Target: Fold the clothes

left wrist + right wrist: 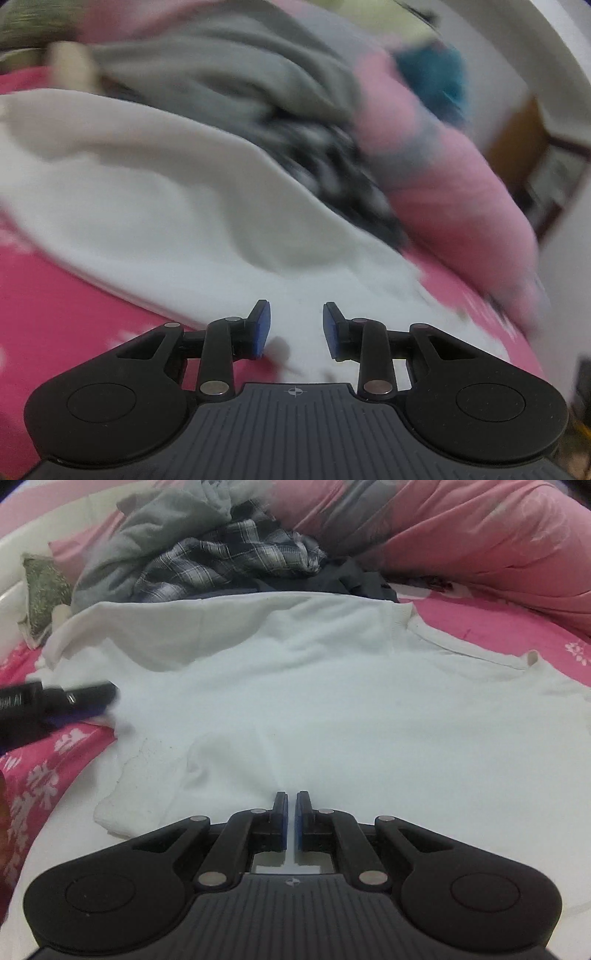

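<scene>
The white T-shirt (332, 709) lies spread flat on a bright pink floral bedsheet (40, 775), filling most of the right wrist view, with one side folded over its top left part and the ribbed neckline toward the right. Nearest the camera, the right gripper (291, 821) hangs over the shirt's near part with its blue pads almost together, only a thin slit between them; whether any cloth is pinched there cannot be told. To the left, the left gripper (85, 698) sits at the shirt's left edge, blurred. In its own view the left gripper (296, 330) stands narrowly parted over white fabric, nothing caught between the pads. Beyond the shirt sits a heap of unfolded clothes: a dark plaid shirt (225, 561), a grey garment (147, 531) and a dark item (354, 579) just behind the white cloth. Farther back, a rumpled pink quilt (480, 531) runs across the right.
</scene>
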`<move>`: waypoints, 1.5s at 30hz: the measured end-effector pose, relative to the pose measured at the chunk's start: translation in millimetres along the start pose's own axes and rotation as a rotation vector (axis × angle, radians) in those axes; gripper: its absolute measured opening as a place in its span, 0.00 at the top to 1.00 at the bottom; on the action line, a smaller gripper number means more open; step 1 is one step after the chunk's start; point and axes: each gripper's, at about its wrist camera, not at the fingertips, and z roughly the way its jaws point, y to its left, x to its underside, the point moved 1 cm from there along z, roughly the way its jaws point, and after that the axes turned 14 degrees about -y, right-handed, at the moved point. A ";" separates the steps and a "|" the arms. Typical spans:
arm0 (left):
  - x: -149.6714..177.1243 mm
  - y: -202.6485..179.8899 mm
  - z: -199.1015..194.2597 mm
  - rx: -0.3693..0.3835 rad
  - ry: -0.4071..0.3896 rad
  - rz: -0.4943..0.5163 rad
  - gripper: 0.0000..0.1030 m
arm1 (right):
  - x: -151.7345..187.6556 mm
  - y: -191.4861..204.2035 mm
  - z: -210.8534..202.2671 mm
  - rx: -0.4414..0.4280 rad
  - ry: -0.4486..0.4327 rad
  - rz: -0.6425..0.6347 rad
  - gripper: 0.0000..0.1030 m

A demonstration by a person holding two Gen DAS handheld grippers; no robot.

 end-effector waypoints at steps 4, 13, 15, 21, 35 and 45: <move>-20.1 31.4 -16.2 -0.186 -0.150 -0.086 0.70 | -30.6 21.0 -10.7 -0.012 -0.041 -0.037 0.95; -43.6 84.4 -24.6 -0.470 -0.268 -0.153 0.66 | -130.6 175.7 -14.6 -0.337 -0.238 -0.328 0.57; -44.1 93.4 -24.3 -0.491 -0.260 -0.194 0.66 | -145.6 219.9 1.4 -0.431 -0.226 -0.404 0.54; -41.4 116.6 -28.2 -0.513 -0.232 -0.326 0.66 | -153.7 331.3 57.8 -0.603 -0.151 -0.666 0.54; -38.5 125.7 -37.3 -0.485 -0.239 -0.387 0.66 | -119.7 460.2 180.5 -0.582 -0.034 -0.945 0.35; -38.6 121.5 -35.3 -0.488 -0.234 -0.372 0.66 | -114.2 460.8 202.8 -0.521 0.059 -0.819 0.91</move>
